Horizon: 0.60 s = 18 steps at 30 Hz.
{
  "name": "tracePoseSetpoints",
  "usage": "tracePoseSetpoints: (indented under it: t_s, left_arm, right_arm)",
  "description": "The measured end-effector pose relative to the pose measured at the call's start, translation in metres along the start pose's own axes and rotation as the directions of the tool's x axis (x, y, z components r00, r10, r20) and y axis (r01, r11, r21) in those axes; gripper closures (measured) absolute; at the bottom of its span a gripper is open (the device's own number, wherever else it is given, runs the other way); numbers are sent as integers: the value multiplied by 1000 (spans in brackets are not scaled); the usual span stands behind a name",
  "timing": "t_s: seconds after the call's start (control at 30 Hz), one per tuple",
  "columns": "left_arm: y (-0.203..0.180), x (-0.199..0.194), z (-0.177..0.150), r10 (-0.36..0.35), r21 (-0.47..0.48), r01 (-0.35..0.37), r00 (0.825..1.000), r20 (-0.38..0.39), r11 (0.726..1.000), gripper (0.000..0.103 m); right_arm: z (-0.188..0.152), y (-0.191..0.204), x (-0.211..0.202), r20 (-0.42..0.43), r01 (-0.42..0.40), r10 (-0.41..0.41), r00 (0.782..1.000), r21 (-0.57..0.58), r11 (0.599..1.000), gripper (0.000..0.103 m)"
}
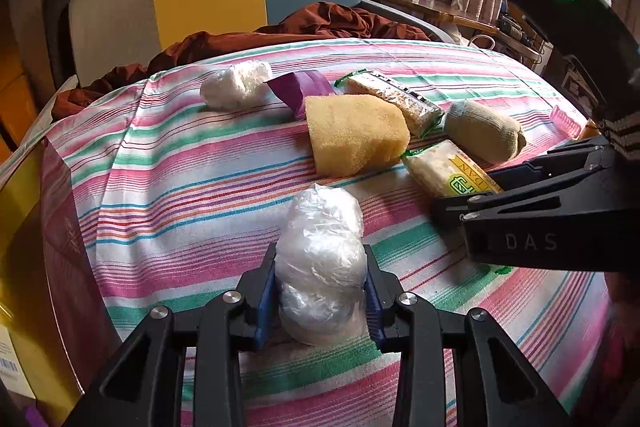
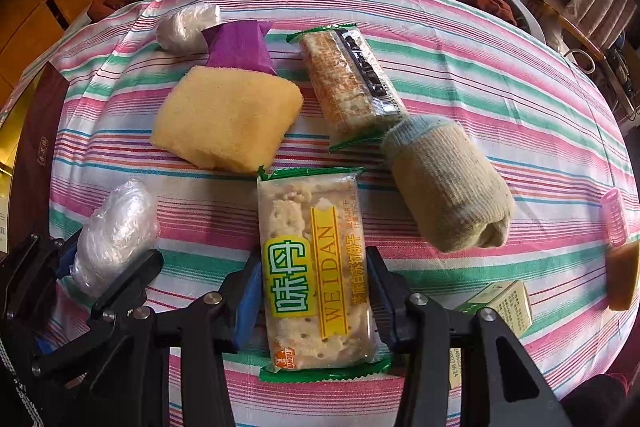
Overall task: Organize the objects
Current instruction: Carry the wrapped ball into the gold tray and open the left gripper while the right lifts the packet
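A: What is held by the left gripper?

B: A roll of clear plastic film is clamped between its blue pads, the jaws drawn nearly as far in as the roll allows. The roll is shown near the front left of the striped cloth, with its far end projecting past the fingertips.

A: And the right gripper?

B: Its jaws are set part-way in, and a packet of crackers marked WEIDAN is shown between the pads, which are seen against the wrapper's long sides. The packet lies flat on the cloth, near the front centre.

A: How are the remaining items arranged?

B: A yellow sponge is seen just beyond the packet, with a purple packet and a second plastic roll behind it. A second cracker packet and a rolled sock are placed to the right, touching at one end. A pink hair roller lies near the right edge.
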<state>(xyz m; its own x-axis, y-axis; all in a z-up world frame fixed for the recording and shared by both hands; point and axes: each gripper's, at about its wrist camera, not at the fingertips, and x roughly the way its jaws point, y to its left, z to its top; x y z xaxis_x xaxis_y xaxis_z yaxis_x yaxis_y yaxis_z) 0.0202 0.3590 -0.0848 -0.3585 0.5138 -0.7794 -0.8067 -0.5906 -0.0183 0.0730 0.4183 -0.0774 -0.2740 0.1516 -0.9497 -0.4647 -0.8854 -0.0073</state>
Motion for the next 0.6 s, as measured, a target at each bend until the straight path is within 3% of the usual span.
tracePoseSetpoints:
  t_s: [0.27, 0.43, 0.6]
  left_arm:
    - [-2, -23, -12, -53, -35, 52, 999, -12, 998, 67]
    - [-2, -58, -14, -95, -27, 96, 995, 38, 995, 67]
    - [17, -92, -11, -80, -49, 85, 992, 98, 995, 66]
  right_arm:
    - [-4, 10, -6, 2, -21, 21, 1000, -34, 999, 55]
    - [-7, 17, -8, 4, -27, 28, 1000, -47, 999, 55]
    - [-7, 17, -8, 8, -23, 23, 1000, -55, 998, 55]
